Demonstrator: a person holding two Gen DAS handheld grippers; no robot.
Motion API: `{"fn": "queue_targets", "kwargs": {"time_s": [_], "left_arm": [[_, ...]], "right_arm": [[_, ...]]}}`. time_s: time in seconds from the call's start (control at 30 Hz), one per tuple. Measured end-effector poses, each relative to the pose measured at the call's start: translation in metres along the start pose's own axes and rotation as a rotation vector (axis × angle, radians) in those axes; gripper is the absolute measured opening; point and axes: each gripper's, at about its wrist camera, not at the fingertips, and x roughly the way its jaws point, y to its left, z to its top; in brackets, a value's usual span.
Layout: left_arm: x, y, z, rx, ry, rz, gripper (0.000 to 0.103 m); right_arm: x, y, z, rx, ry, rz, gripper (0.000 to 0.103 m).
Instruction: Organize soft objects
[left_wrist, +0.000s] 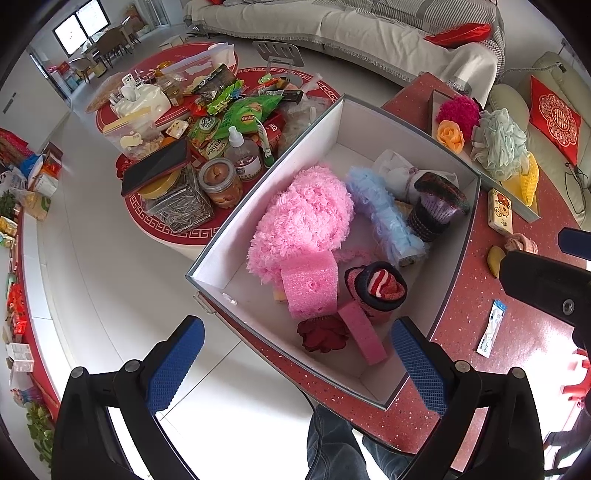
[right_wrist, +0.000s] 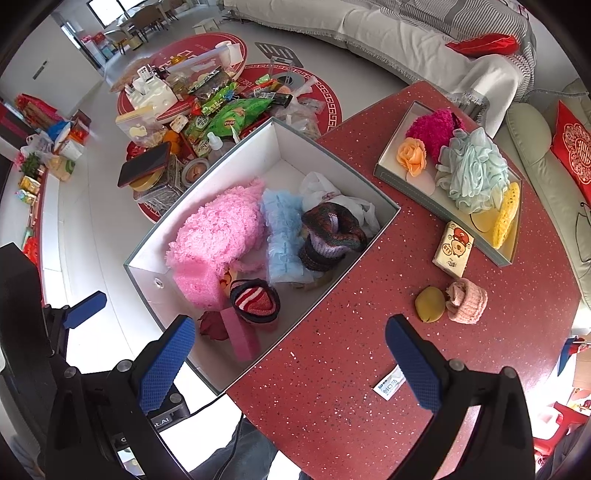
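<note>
While both grippers, left (left_wrist: 297, 363) and right (right_wrist: 291, 363), hung spread and empty, box (right_wrist: 147, 275) on table (right_wrist: 332, 369) held pink fluff (right_wrist: 218, 229), sponges, socks; tray (right_wrist: 384, 173) beside held puffs; rolled sock (right_wrist: 467, 301) lay apart on table.

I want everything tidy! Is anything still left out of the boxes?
Yes. A rolled pink sock and a yellow sponge lie loose on the red table, outside both the big box and the tray. Both tongs are open and empty.
</note>
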Motion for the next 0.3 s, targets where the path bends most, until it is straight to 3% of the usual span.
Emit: {"fn": "queue_targets", "kwargs": {"time_s": [0.3], "left_arm": [[0.0013,0.0038,-0.0008,-0.014,-0.013,-0.011,0.102]], "right_arm": [[0.0016,0.0,-0.001,0.0,0.003,0.002,0.103]]}}
